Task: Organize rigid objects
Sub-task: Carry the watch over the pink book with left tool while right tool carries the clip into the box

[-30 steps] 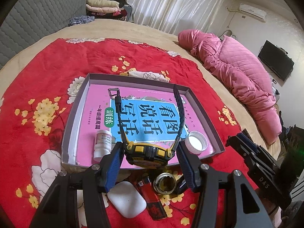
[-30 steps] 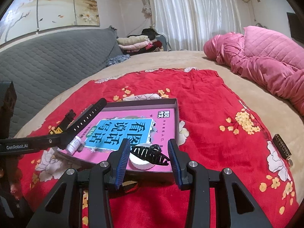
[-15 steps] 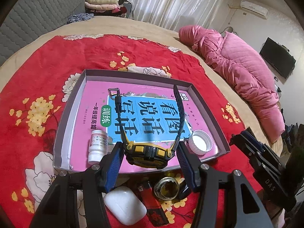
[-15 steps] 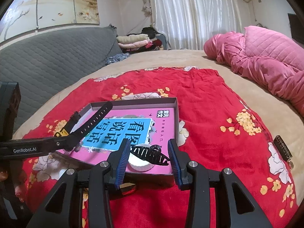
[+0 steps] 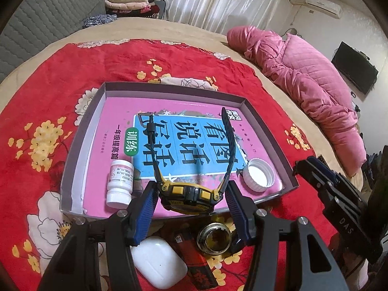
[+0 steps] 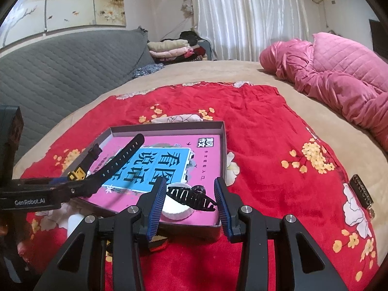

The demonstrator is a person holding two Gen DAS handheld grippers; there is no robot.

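Partly sorted: 2 items held over the tray (image 5: pixel 89 131), 3 left outside it.
Left gripper (image 5: pixel 189 202) is clamped on the watch (image 5: pixel 188 197), right gripper (image 6: pixel 190 200) on the hair clip (image 6: pixel 191 197); bottle (image 5: pixel 120 181) and cap (image 5: pixel 259 174) lie inside, while earbud case (image 5: pixel 160 264), lighter (image 5: pixel 194 262) and small jar (image 5: pixel 214 238) wait just outside its near wall.

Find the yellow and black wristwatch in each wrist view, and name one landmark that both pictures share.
Left wrist view: the wristwatch sits low in the centre, clamped between the left gripper pads, straps pointing up.
Right wrist view: the wristwatch is at the left edge, mid-height, its strap slanting up to the right.
Shared landmark: the pink book lying in the tray.
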